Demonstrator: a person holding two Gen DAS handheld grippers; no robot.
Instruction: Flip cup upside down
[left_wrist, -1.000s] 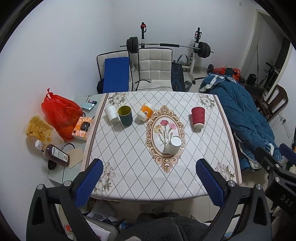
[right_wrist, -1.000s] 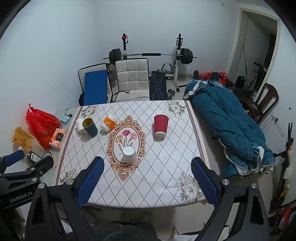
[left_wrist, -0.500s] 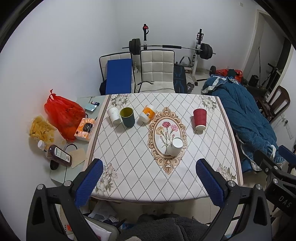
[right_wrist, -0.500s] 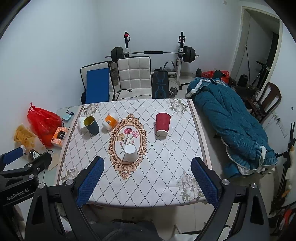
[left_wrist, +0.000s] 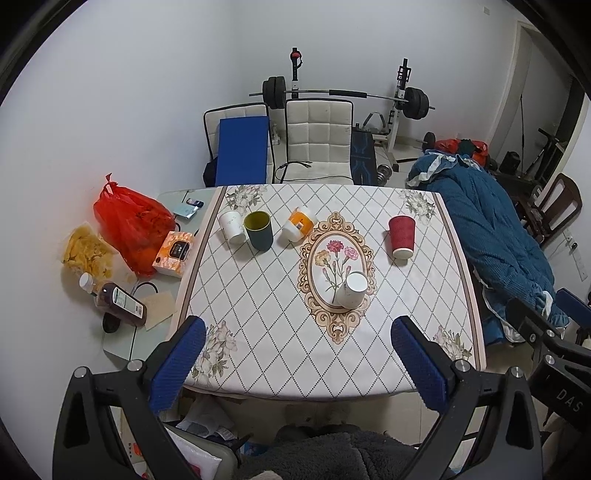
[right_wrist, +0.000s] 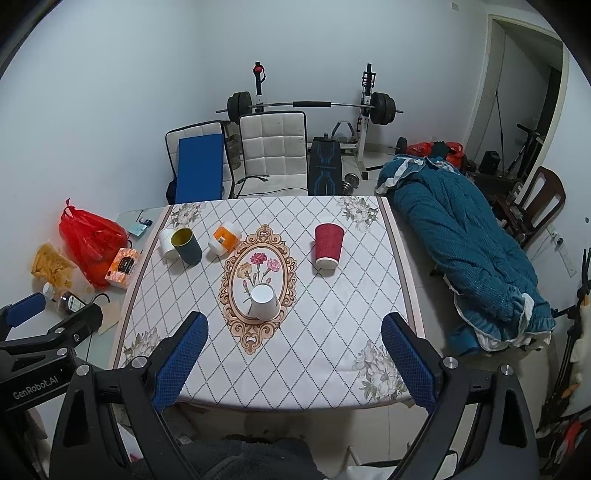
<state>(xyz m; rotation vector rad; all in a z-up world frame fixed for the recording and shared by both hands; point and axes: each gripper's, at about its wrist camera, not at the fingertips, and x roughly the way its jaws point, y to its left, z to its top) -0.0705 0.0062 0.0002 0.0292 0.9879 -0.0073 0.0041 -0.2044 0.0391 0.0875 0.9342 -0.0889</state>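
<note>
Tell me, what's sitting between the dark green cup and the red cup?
The orange and white cup sits between the dark green cup and the red cup, close beside the green one. Both views show it.

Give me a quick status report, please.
Left gripper open, right gripper open, both empty. White cup upside down on table. Nothing blocking.

Black-framed tool (left_wrist: 297, 363) with textured blue pads (left_wrist: 177, 365), silver screws.

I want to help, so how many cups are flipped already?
Done, it seems: the red cup and middle white cup stand bottom-up. In hand: nothing; the left claw and right claw are open and empty. Left: the green cup stands mouth-up; the orange cup lies tipped.
</note>
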